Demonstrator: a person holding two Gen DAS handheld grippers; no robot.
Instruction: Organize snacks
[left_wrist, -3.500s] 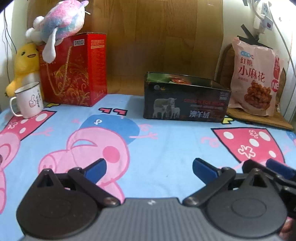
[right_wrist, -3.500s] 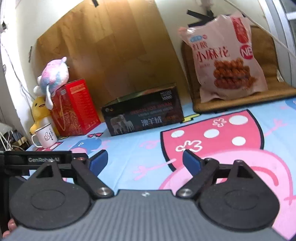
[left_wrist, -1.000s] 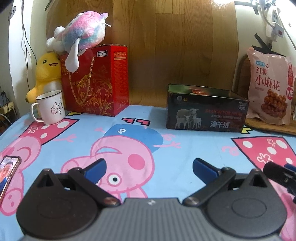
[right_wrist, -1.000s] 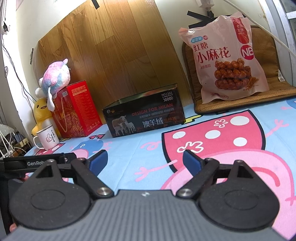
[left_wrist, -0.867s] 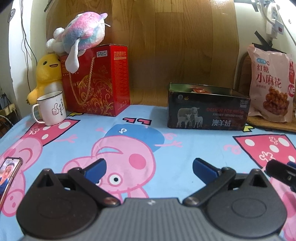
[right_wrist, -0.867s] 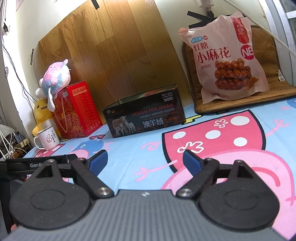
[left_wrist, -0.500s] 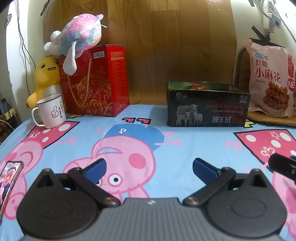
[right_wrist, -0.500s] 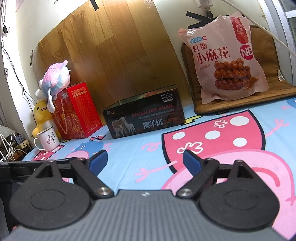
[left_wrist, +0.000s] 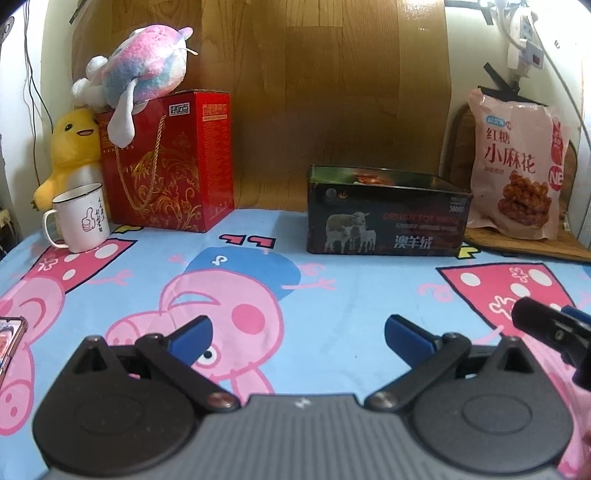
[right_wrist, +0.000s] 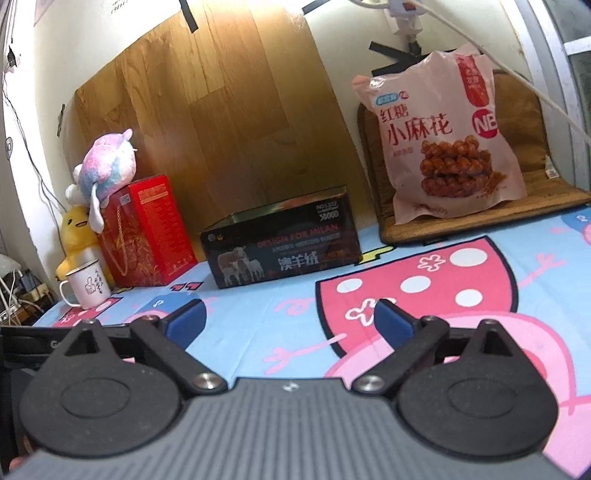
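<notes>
Both grippers, left (left_wrist: 297, 332) and right (right_wrist: 284, 319), stand apart, empty; the right is opening. The bag (right_wrist: 447, 140) at one o'clock leans loosely; a pinch could topple it beside the box (right_wrist: 280, 249).

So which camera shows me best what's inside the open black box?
The left wrist view: it looks slightly down over the rim of the black box, showing something orange-red inside. The right wrist view sees the box's front and side only; its inside is hidden.
</notes>
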